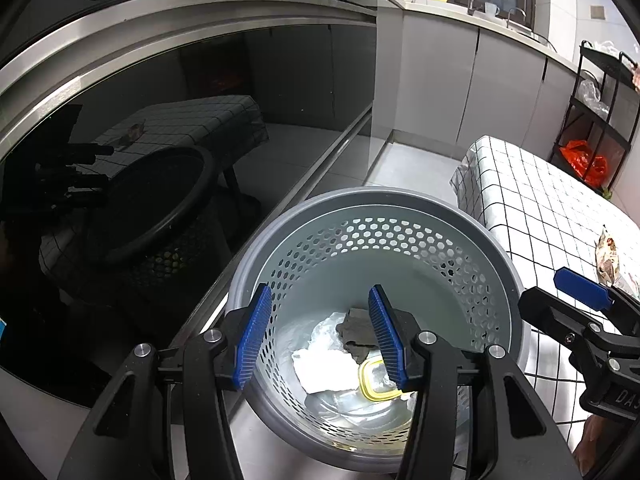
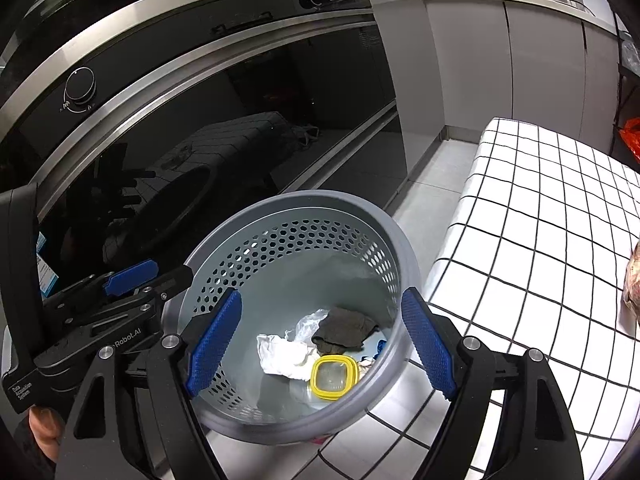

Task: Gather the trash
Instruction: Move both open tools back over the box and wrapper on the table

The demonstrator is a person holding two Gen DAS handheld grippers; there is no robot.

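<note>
Right wrist: "Robot.AI" on left gripper (image 2: 168, 280)

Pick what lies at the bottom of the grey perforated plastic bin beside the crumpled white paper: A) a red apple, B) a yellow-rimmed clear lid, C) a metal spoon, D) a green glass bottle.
B: a yellow-rimmed clear lid rests on the bin floor next to the crumpled white paper and a dark rag.

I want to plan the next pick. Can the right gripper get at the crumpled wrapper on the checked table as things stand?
Probably yes. The right gripper is open and empty above the bin, and the wrapper lies uncovered on the checked table to its right, with nothing between them.
</note>
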